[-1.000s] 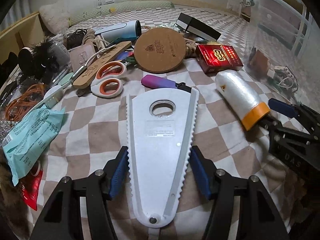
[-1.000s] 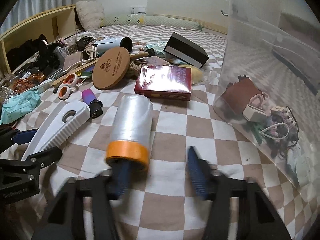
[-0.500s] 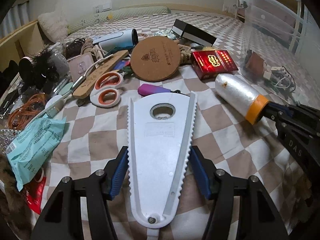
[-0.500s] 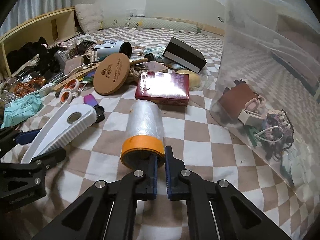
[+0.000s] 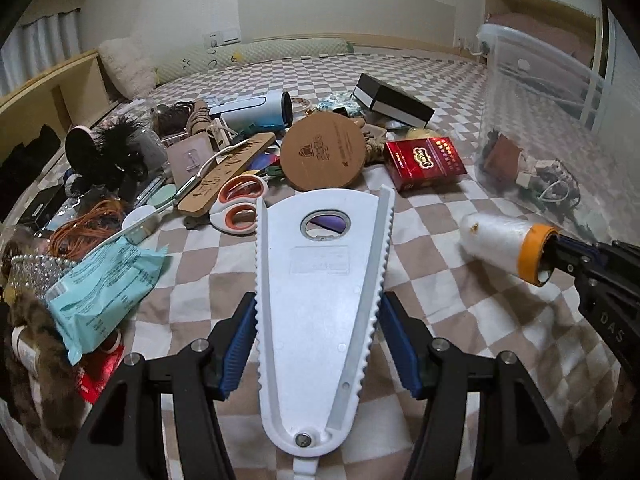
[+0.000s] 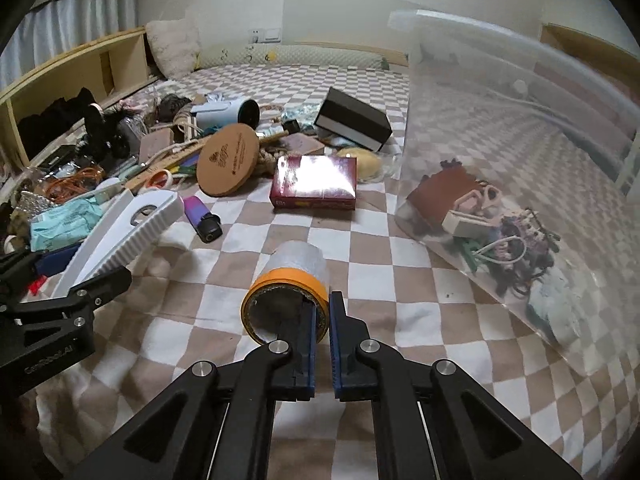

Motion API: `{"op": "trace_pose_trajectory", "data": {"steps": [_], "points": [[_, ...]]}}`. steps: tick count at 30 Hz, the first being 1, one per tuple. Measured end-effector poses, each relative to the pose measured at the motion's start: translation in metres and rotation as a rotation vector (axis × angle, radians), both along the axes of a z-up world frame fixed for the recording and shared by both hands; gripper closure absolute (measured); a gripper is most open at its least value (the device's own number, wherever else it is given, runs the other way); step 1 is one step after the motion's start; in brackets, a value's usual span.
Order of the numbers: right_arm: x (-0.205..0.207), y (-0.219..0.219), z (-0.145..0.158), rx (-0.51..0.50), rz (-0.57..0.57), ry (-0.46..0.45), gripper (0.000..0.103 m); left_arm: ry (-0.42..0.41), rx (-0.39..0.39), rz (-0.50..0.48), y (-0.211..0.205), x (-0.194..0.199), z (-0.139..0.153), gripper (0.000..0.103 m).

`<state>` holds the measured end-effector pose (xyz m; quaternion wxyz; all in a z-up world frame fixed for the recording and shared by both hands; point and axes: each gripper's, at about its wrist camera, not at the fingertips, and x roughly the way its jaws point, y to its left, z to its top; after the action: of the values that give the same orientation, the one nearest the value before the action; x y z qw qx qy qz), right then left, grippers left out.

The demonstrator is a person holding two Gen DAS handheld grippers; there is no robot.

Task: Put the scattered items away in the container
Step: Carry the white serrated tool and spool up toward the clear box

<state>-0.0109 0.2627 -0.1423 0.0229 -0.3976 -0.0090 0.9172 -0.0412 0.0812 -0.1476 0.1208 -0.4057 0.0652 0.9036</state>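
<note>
A white wedge-shaped jar opener (image 5: 320,280) with toothed edges sits between the blue pads of my left gripper (image 5: 318,340), which is shut on its sides and holds it above the checked bedspread. My right gripper (image 6: 324,308) is shut on the rim of a plastic-film roll (image 6: 296,268) with an orange end; one finger is inside the core. In the left wrist view the roll (image 5: 496,240) hangs clear of the bed at the right gripper (image 5: 568,248). The clear plastic container (image 6: 520,120) stands to the right and holds cables and small items.
A red box (image 6: 316,188), cork disc (image 6: 228,160), purple lighter (image 6: 200,216), black box (image 6: 352,120), scissors (image 5: 240,200) and teal packet (image 5: 100,284) lie scattered on the bed. A wooden shelf (image 6: 80,64) runs along the left side.
The right gripper went from open around the roll to shut on its rim and lifted it. The left gripper rose with the white opener in it.
</note>
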Motion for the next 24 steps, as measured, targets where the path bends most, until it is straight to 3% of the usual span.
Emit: {"op": "trace_pose_trajectory", "data": {"steps": [16, 24], "points": [[0.039, 0.000, 0.039, -0.045, -0.021, 0.070, 0.097, 0.035, 0.023, 0.048, -0.014, 0.027, 0.026, 0.042], [0.041, 0.006, 0.087, -0.046, -0.033, 0.165, 0.097, 0.104, 0.048, 0.045, -0.015, 0.024, 0.069, 0.042]]}}
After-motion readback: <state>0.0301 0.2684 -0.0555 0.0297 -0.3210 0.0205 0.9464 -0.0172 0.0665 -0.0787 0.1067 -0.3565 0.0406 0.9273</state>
